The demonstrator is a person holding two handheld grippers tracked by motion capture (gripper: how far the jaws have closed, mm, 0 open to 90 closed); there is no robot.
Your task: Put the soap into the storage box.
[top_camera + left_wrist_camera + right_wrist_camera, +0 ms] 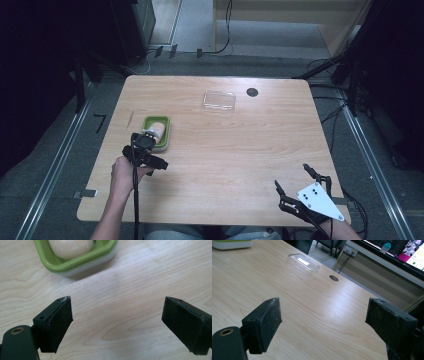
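Observation:
A green dish [163, 137] with a white base stands on the left half of the wooden table [225, 150], and a pale cream block [158, 127] lies in it. My left gripper [144, 150] is held just in front of the dish's near edge. In the left gripper view it [117, 302] stands open over bare wood, with the dish [75, 263] and the block [70, 247] a little beyond the jaws. My right gripper [291, 176] hangs open at the table's near right corner, and in its own view it [324, 302] has nothing between the jaws.
A clear plastic lid [219, 100] lies at the back middle of the table, also seen as the lid [303, 263] in the right gripper view. A dark round cable hole [252, 92] sits just right of it. Cables and stands ring the table on the floor.

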